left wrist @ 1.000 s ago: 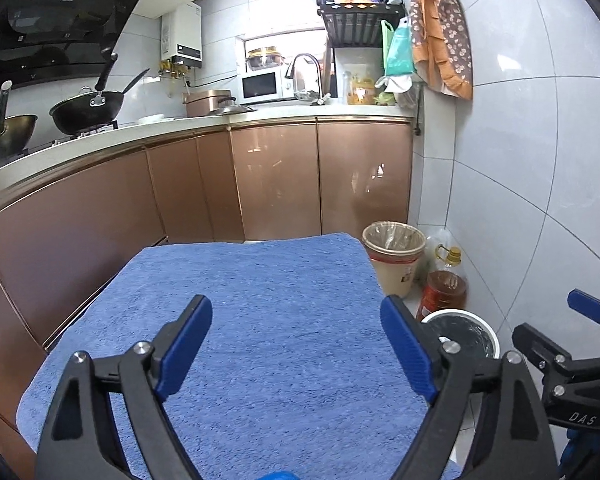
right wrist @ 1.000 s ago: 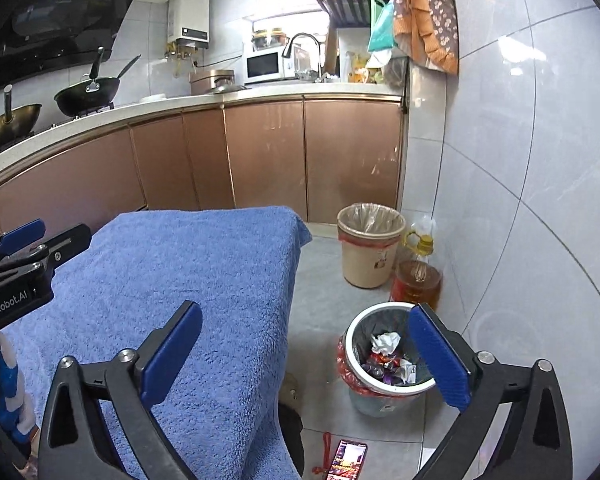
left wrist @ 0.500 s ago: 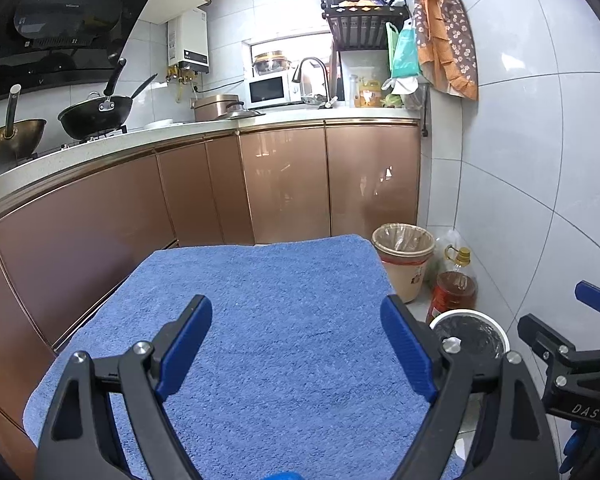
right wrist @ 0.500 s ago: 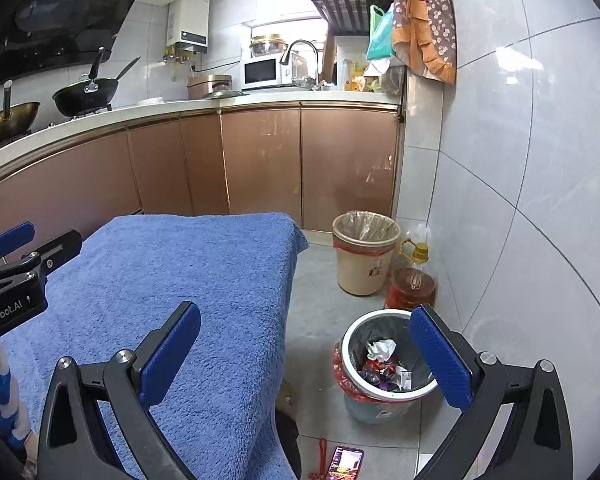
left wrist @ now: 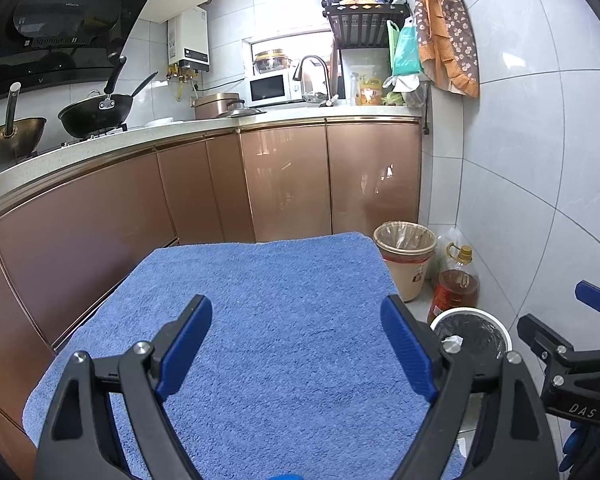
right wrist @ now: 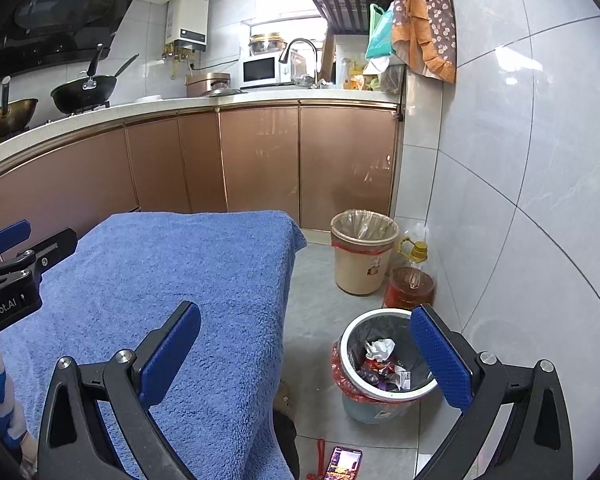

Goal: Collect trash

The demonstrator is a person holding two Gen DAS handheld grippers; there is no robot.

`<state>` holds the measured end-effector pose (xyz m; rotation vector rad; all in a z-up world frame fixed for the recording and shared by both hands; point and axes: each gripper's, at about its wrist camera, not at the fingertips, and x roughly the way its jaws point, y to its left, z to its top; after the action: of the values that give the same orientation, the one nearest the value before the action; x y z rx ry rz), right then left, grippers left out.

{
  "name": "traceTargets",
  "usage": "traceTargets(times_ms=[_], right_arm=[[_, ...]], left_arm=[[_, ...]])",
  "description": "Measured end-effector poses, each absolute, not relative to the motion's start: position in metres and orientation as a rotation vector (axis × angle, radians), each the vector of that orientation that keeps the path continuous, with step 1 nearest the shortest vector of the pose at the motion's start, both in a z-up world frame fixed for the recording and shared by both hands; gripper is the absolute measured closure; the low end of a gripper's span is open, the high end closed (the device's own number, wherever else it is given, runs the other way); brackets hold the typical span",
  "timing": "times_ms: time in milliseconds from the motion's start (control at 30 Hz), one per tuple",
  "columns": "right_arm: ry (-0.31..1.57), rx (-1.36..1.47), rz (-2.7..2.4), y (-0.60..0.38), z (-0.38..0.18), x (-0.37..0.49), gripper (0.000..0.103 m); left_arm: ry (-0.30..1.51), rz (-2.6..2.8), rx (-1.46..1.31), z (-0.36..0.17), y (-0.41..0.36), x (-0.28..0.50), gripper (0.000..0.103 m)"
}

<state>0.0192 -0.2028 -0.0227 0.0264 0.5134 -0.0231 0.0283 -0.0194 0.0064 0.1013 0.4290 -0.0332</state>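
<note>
Blue towel covers table; kitchen cabinets behind

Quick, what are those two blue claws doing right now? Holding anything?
Left gripper: open, holding nothing.
Right gripper: open, holding nothing.

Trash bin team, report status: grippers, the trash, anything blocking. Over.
Left gripper open, empty, over blue towel. Right gripper open, empty. Trash sits in white-rimmed bin on floor. Nothing blocking.
</note>
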Motion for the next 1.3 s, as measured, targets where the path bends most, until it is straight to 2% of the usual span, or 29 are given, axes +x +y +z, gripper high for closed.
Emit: traceTargets(times_ms=[1300], right_arm=[[0.457,0.017,-0.061,-0.200,-0.012,0.006,0.000]], left_arm=[[0.423,-0.046,0.110,0.006,-0.016,0.024,0.017]])
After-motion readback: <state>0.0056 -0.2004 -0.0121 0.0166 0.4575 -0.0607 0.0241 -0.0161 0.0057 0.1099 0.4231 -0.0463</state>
